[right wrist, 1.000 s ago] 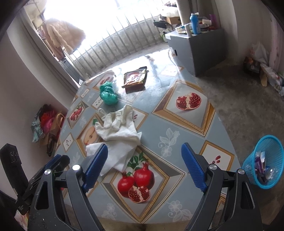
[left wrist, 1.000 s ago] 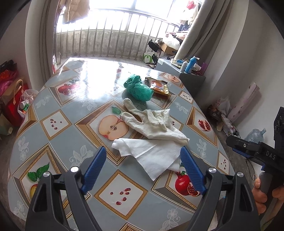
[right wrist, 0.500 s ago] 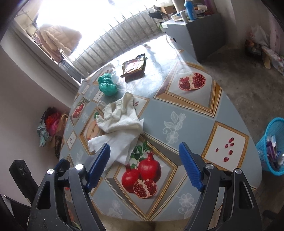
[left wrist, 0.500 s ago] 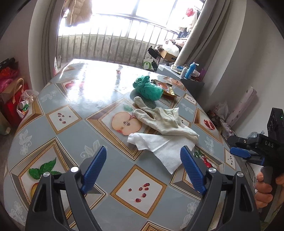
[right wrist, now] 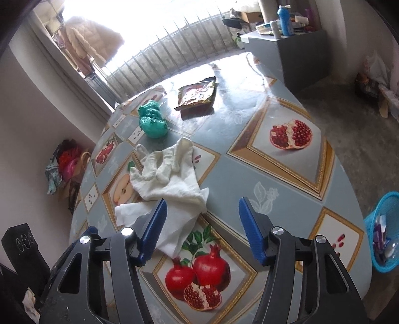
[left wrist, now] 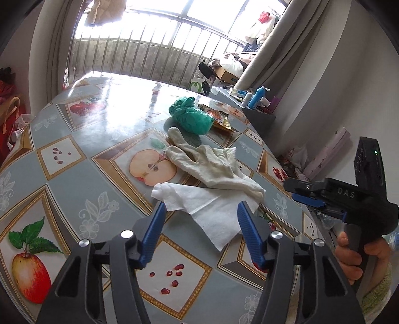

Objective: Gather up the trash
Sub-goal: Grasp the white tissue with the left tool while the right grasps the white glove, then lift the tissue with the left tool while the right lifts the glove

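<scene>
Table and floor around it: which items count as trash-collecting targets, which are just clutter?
Job items: white tissue; cream glove; green plastic bag; snack wrapper; blue waste basket.

Just lying about: bottles on the grey cabinet; bags by the wall; hanging jacket.

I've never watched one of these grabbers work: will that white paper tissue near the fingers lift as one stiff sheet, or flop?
Probably flop: the tissue lies thin, creased and flat on the table. It looks very light. One edge sits under the cloth glove, so that may drag along.
</scene>
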`<action>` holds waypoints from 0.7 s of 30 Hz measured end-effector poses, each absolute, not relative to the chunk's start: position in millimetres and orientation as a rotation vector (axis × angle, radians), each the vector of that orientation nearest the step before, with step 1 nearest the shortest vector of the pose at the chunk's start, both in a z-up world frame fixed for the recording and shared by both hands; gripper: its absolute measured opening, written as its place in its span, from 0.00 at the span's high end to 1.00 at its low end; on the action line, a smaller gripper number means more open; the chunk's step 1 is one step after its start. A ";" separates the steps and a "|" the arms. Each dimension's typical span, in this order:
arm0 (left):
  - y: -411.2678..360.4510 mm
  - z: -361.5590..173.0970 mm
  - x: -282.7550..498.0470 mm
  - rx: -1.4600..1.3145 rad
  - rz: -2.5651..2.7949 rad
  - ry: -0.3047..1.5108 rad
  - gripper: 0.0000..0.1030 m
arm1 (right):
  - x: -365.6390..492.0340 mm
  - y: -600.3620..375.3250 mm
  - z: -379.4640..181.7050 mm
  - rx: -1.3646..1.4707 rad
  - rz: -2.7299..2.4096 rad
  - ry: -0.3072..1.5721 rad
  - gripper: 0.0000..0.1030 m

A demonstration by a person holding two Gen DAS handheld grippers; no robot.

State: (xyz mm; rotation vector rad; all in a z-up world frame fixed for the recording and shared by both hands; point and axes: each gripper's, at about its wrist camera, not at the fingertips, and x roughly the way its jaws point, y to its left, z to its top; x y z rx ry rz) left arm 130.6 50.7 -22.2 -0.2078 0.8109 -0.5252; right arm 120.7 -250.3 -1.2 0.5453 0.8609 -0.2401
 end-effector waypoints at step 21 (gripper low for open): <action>59.8 -35.1 120.5 -0.161 -0.439 0.917 0.64 | 65.9 -164.3 -36.9 0.526 -0.027 1.057 0.90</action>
